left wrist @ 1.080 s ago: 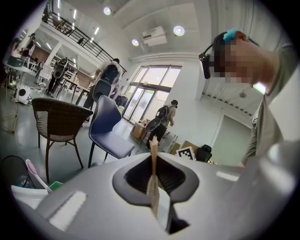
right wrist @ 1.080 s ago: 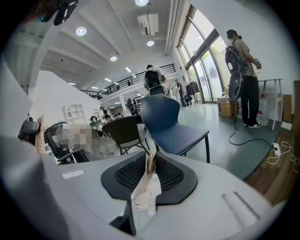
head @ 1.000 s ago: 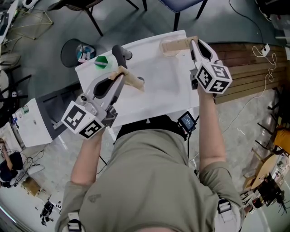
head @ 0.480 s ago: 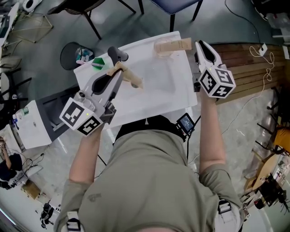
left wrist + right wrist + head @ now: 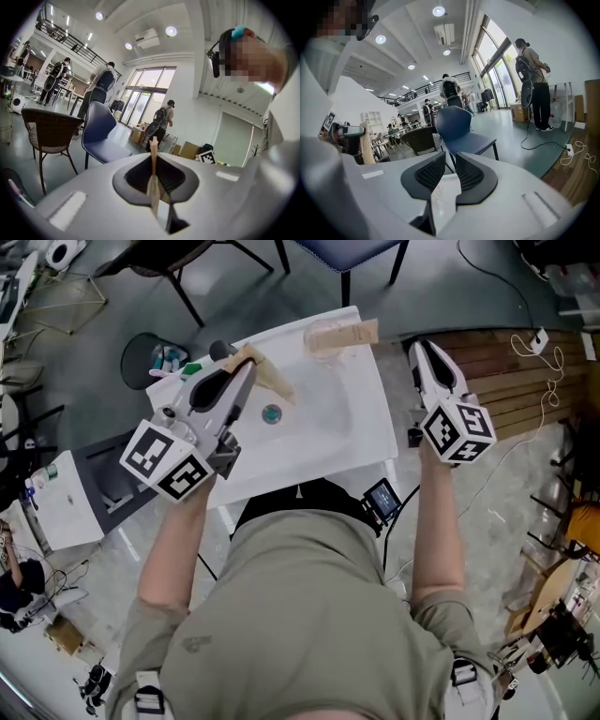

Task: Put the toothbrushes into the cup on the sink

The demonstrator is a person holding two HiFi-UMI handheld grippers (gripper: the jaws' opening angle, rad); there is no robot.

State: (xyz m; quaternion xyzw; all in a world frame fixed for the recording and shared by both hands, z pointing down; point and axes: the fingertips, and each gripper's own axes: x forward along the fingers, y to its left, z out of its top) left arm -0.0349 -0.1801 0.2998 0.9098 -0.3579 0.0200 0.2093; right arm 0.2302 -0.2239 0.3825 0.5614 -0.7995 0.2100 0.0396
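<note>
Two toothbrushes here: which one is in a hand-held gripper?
The toothbrush over the left side of the sink, pinched in the shut left hand-held gripper. The other toothbrush lies loose on the far rim.

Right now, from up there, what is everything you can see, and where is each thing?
white rectangular sink: one, white, centre, in front of the person
dark tap: one, dark grey, sink's far left corner
round drain: one, greenish, in the basin
clear plastic cup: one, see-through, sink's far edge
tan oblong piece: one, tan, at the cup's right side
small green object: one, green, sink's left edge
slim wooden toothbrush: one, tan, clamped in the left tongs
blue chair: one, blue, beyond the sink
dark round bin: one, dark, floor left of the sink
left tongs: one, white, over the sink's left
right tongs: one, white, right of the sink, slightly apart, empty
</note>
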